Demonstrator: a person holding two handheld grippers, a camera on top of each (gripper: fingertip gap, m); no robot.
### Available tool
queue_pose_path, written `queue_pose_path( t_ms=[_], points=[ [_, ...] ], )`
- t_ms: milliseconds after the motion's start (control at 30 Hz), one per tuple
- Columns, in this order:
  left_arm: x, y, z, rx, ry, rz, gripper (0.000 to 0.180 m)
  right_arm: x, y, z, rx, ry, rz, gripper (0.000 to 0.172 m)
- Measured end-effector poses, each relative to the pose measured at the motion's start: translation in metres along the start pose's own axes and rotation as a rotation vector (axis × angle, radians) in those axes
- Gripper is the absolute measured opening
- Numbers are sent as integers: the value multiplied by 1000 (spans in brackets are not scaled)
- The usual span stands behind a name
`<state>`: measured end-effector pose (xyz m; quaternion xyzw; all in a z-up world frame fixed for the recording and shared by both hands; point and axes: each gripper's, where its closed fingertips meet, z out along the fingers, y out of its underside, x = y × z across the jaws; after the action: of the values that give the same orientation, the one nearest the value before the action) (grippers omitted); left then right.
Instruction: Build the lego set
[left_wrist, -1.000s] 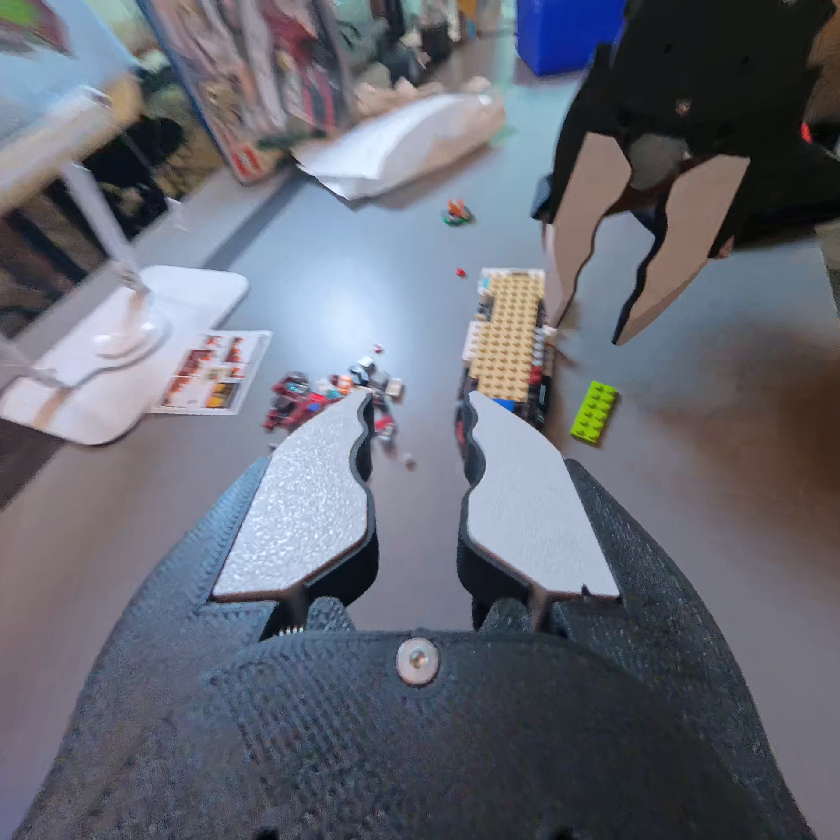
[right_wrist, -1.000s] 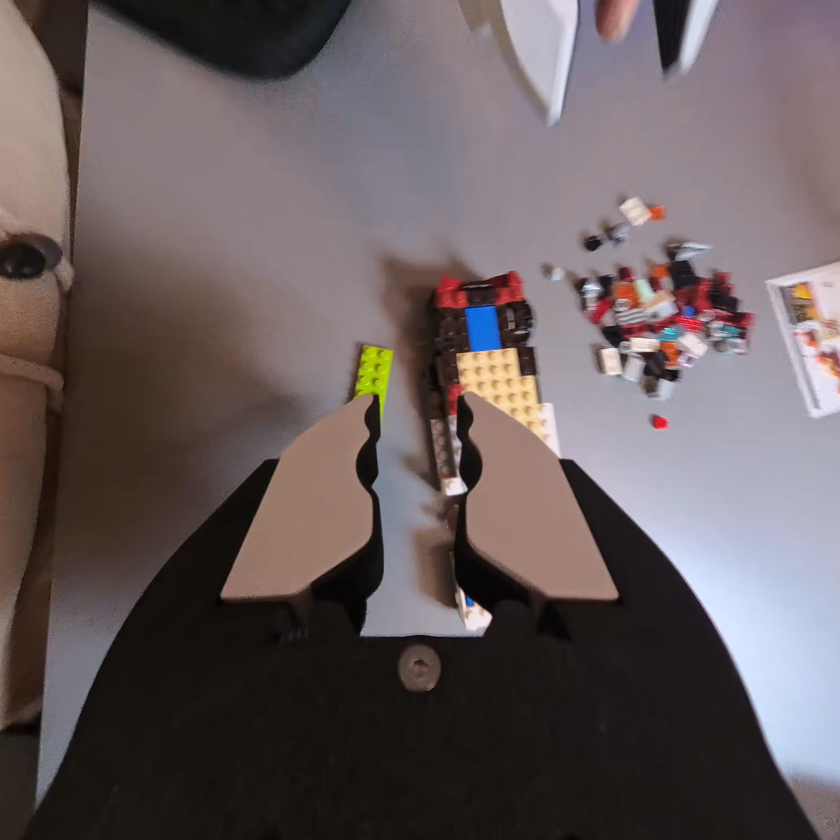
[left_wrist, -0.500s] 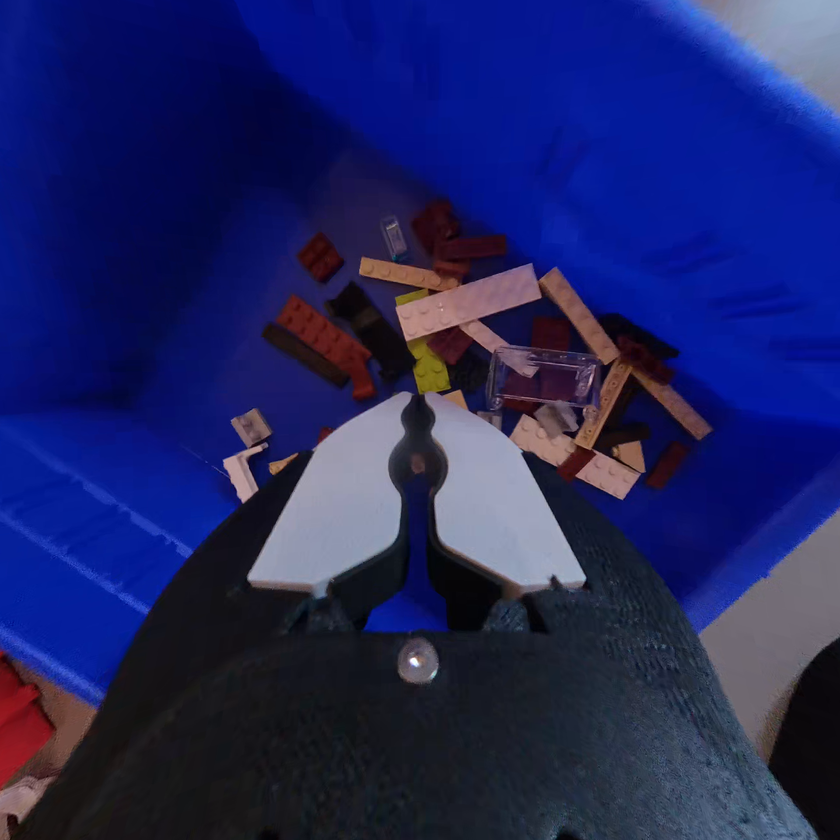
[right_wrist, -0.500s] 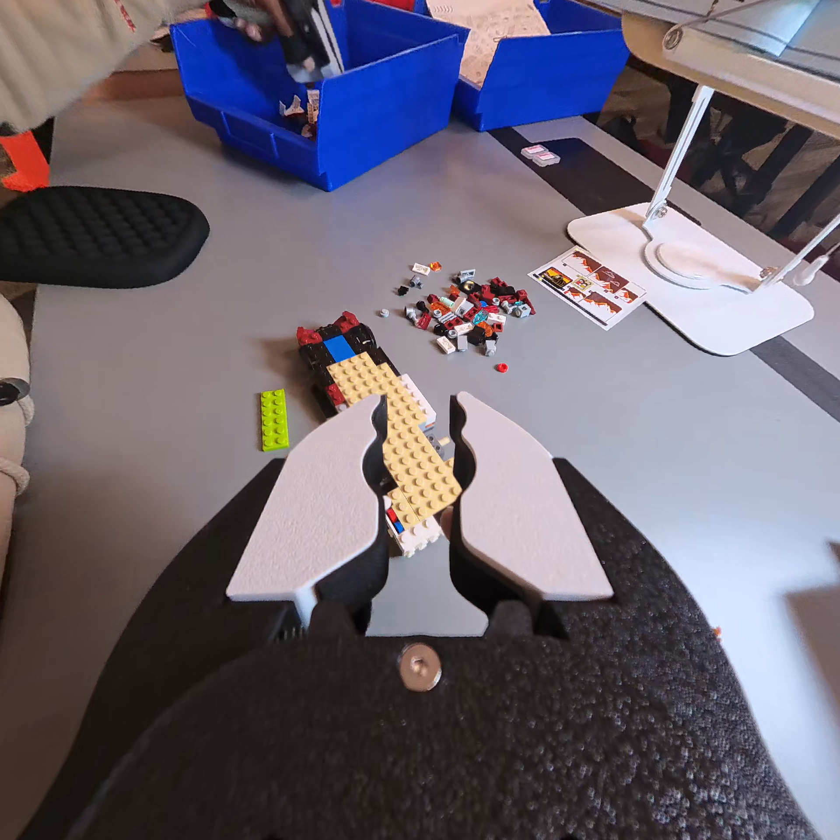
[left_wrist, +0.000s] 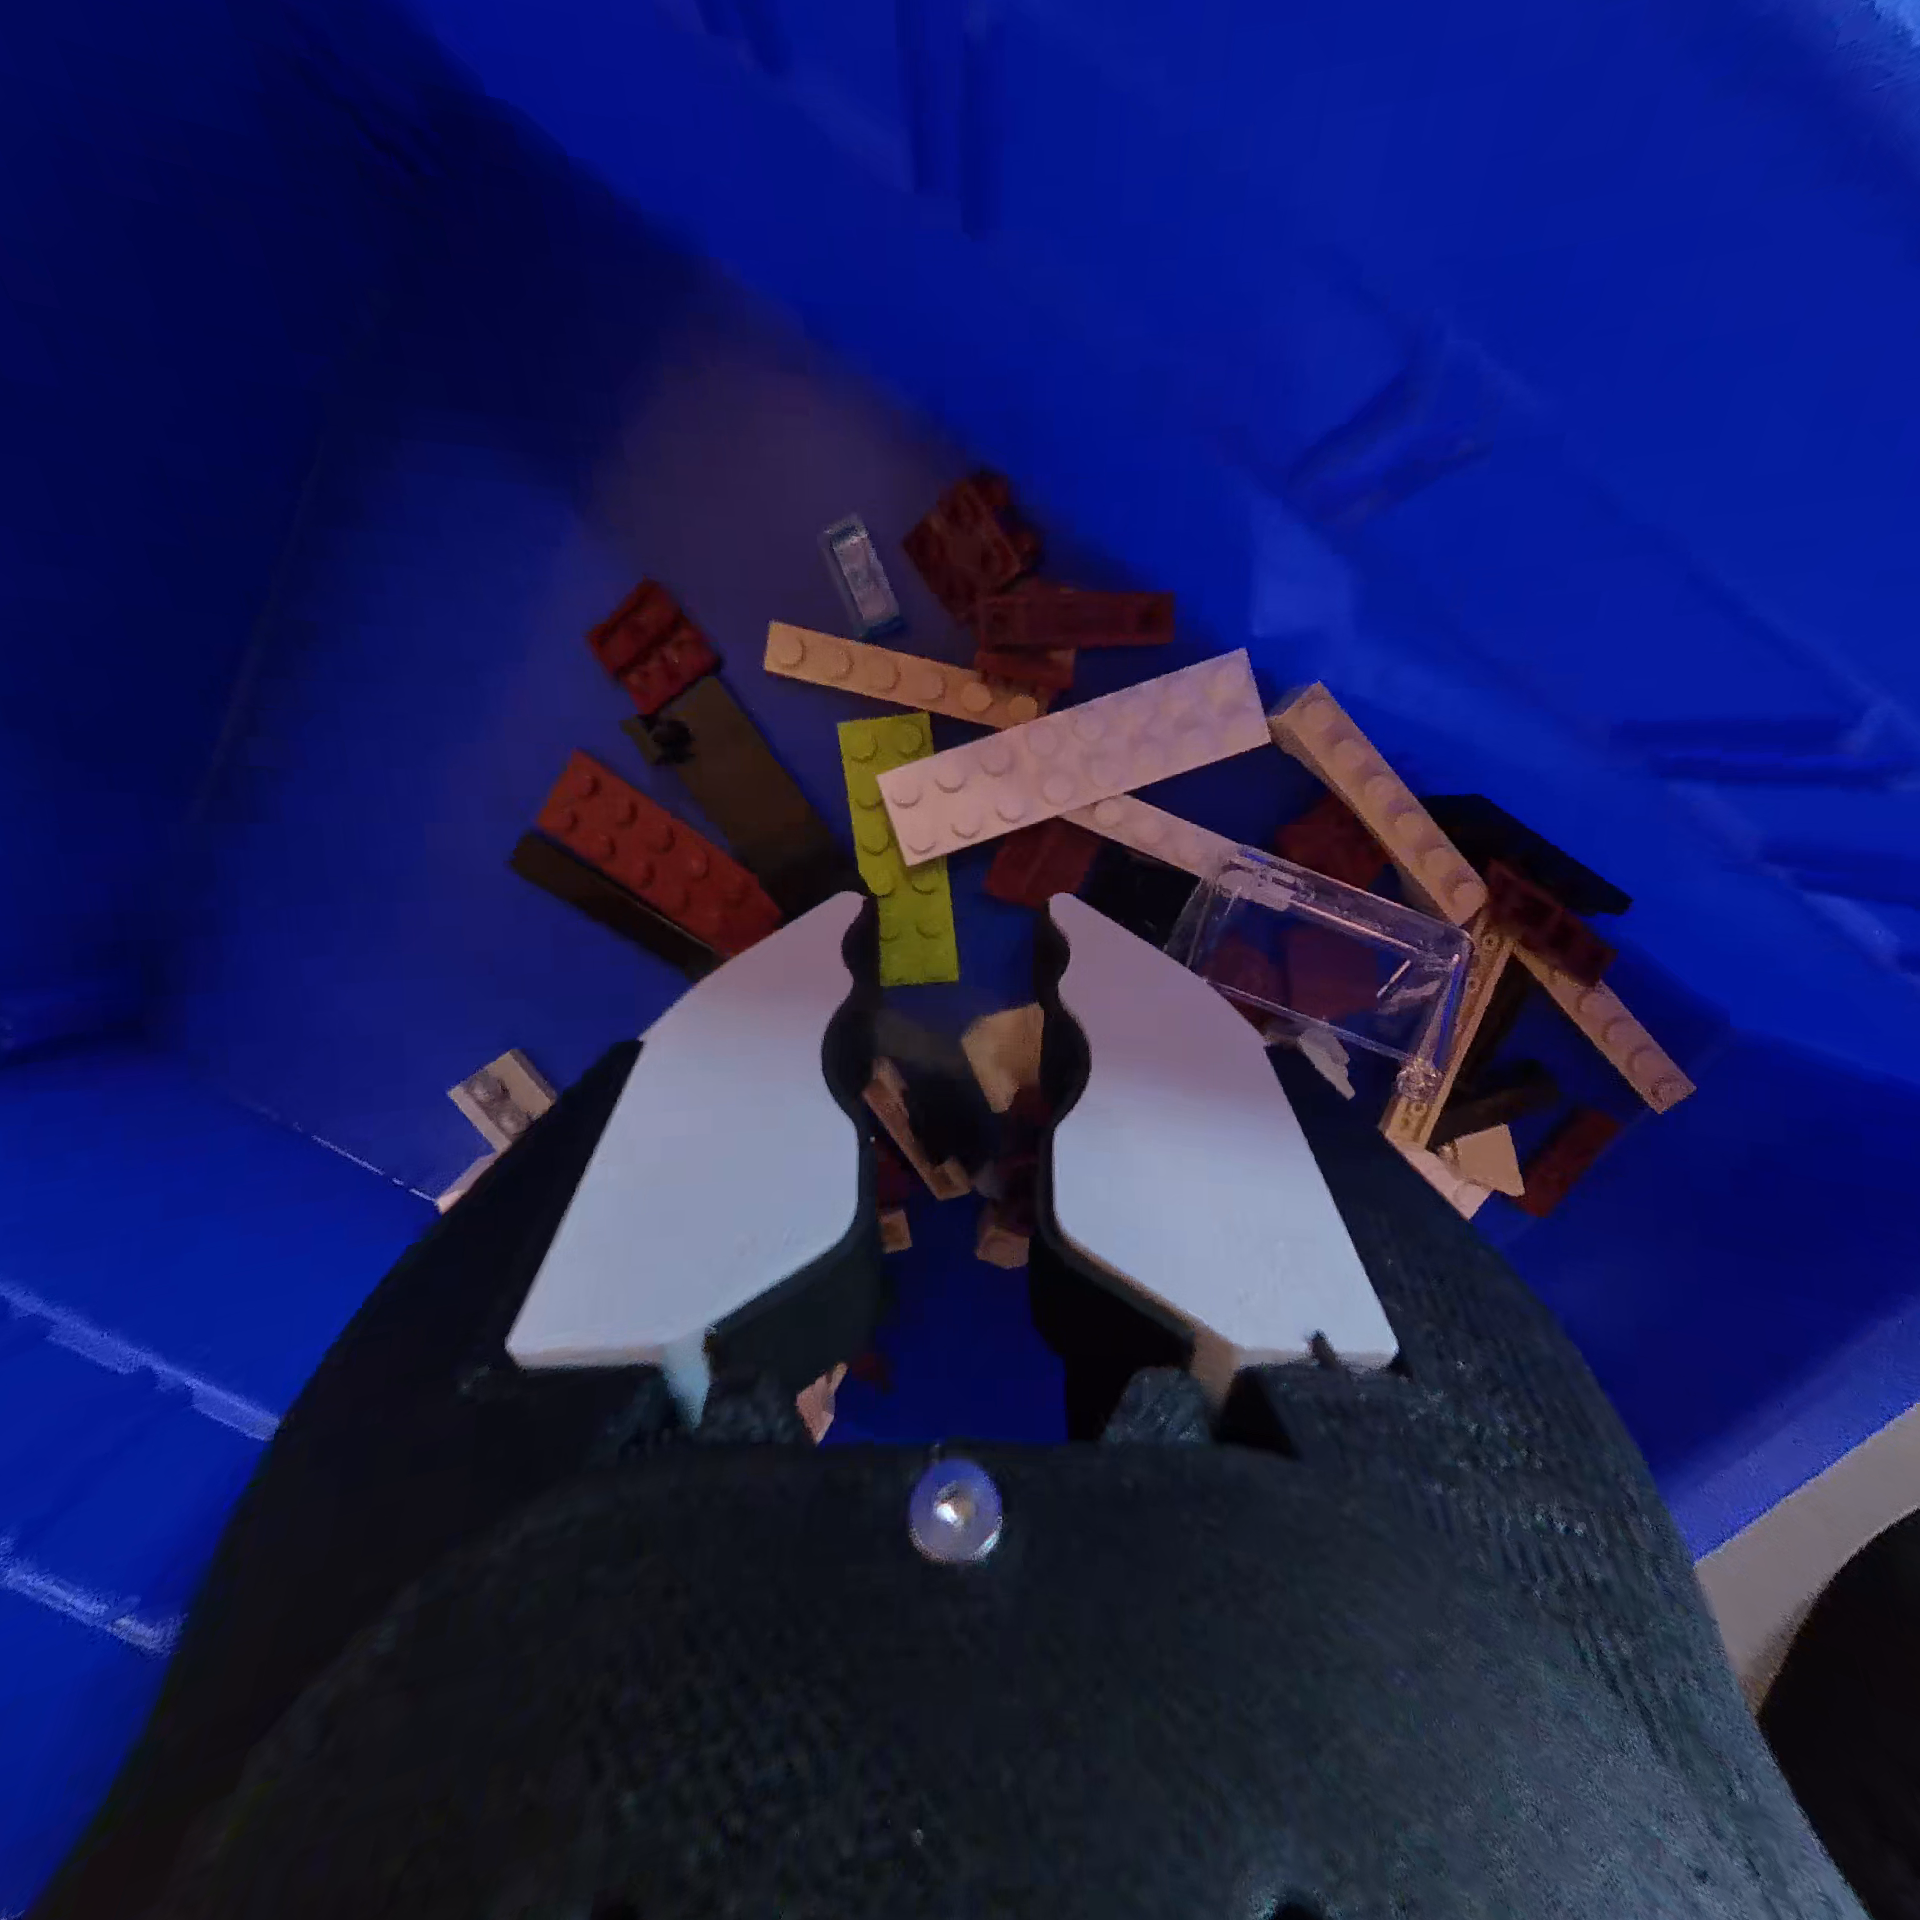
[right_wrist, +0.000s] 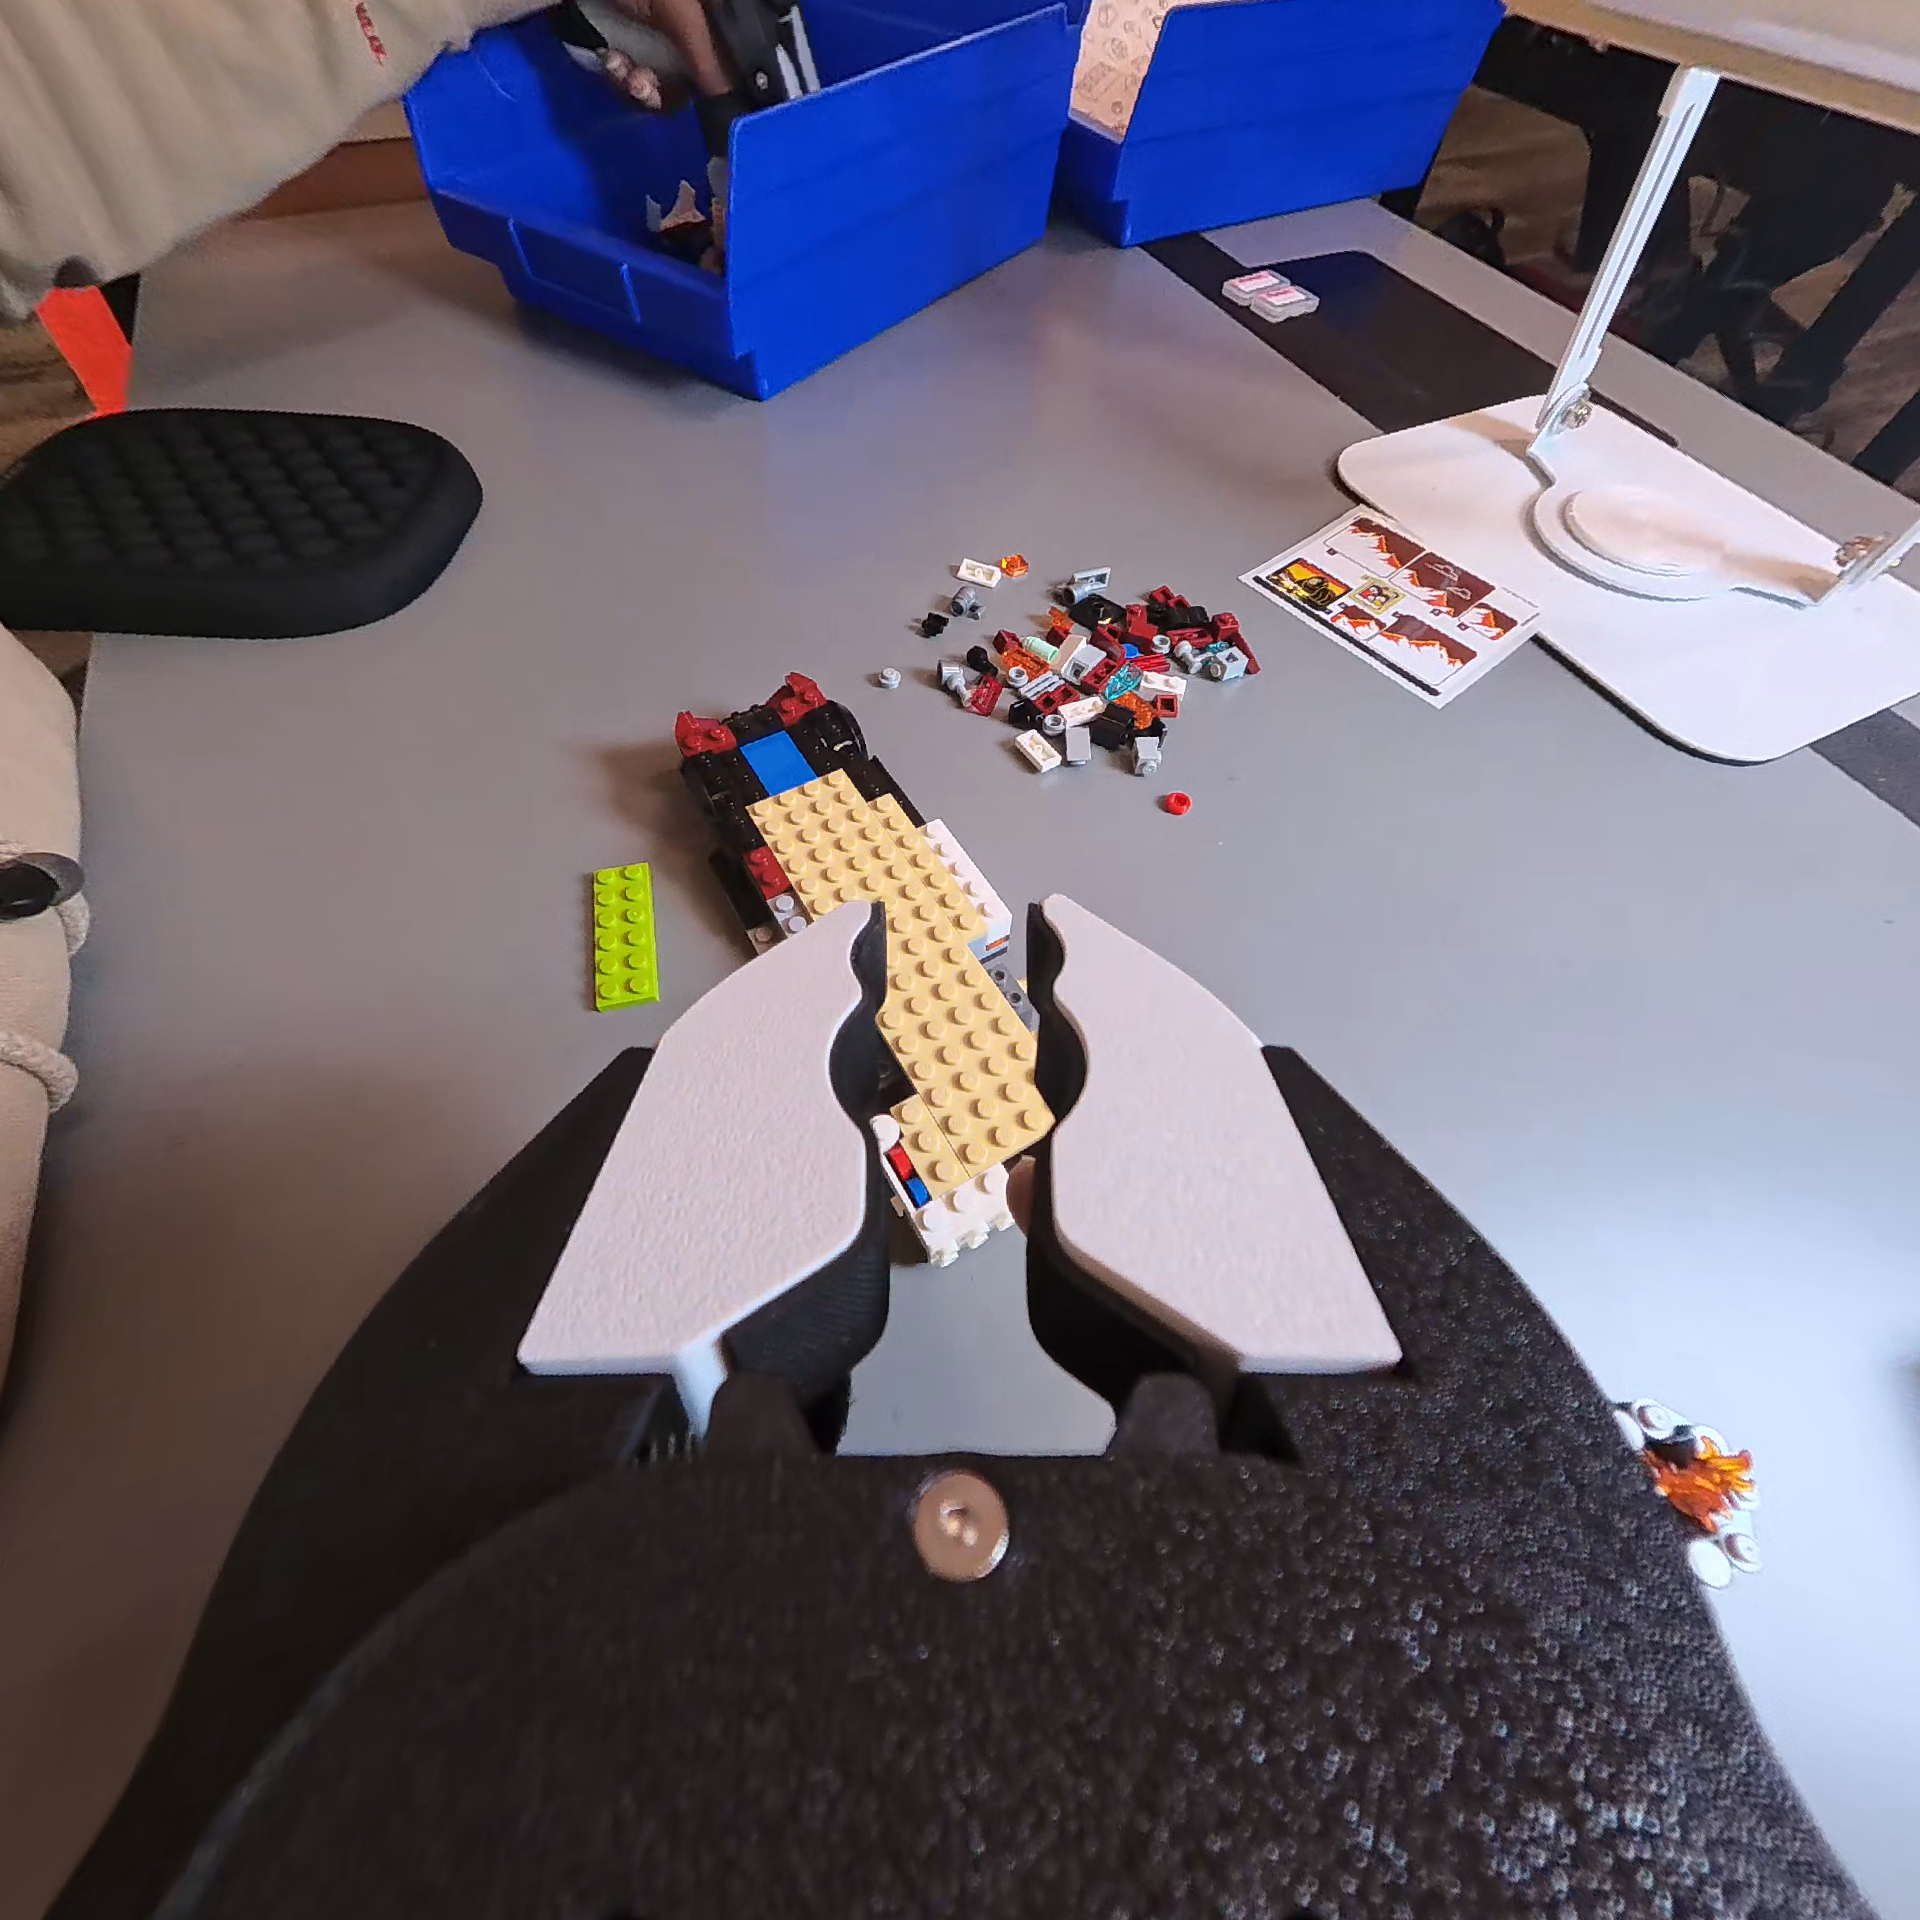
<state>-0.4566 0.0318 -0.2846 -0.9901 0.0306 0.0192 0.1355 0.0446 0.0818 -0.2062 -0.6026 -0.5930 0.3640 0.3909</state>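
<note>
My left gripper (left_wrist: 956, 914) is open inside a blue bin (left_wrist: 1351, 364), low over a pile of loose plates. The near end of a lime plate (left_wrist: 899, 847) lies between its fingertips; the pads do not press on it. A white plate (left_wrist: 1070, 753) lies across the lime one, and a clear box piece (left_wrist: 1325, 961) lies to the right. My right gripper (right_wrist: 956, 914) is shut on a long brick model (right_wrist: 831, 831) topped with tan plates, which rests on the grey table (right_wrist: 1455, 1039). In the right wrist view the left gripper (right_wrist: 748, 62) is down in the bin (right_wrist: 883, 208).
A lime plate (right_wrist: 623, 935) lies left of the model and a heap of small pieces (right_wrist: 1101, 675) lies beyond it. A sticker sheet (right_wrist: 1392, 603), a white stand base (right_wrist: 1662, 571), a second blue bin (right_wrist: 1268, 114) and a black pad (right_wrist: 218, 520) are also on the table. Across from one pair of fingers to the other is roughly 50 cm.
My left gripper went from above the table into the blue bin, was shut there, and has now opened over the pile. My right gripper closed a little on the model and has stayed so.
</note>
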Motion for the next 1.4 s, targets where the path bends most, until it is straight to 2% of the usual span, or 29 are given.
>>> queue_pose_path(
  t_ms=[267, 433, 567, 667, 800, 867, 967, 1067, 1167, 1267, 1400],
  points=[
    [-10, 10, 2, -45, 10, -9, 31, 0, 0, -2, 8, -2, 5, 26],
    [-8, 6, 4, -16, 62, -24, 17, -1, 2, 1, 7, -10, 11, 25],
    [-6, 9, 0, -42, 57, 17, 17, -3, 1, -1, 3, -8, -8, 25],
    [-10, 3, -28, 25, -44, 70, 17, -2, -3, -5, 11, 3, -24, 25],
    [4, -15, -99, 201, -223, 179, 16, 1, -5, -10, 16, 25, -37, 24],
    [39, -25, -128, 296, -214, 258, 16, 4, -5, -10, 10, 41, -43, 24],
    [135, -27, -140, 389, -24, 451, 16, 5, 1, -4, -38, 67, -101, 27],
    [240, -4, -116, 357, 207, 666, 16, -2, 13, 7, -150, 51, -216, 39],
    [317, 27, -77, 260, 387, 810, 16, -10, 23, 22, -272, -11, -316, 52],
    [358, 45, -43, 185, 470, 893, 16, -14, 29, 36, -389, -78, -390, 63],
    [375, 44, -25, 174, 484, 913, 16, -18, 31, 54, -480, -154, -443, 70]
  ],
)
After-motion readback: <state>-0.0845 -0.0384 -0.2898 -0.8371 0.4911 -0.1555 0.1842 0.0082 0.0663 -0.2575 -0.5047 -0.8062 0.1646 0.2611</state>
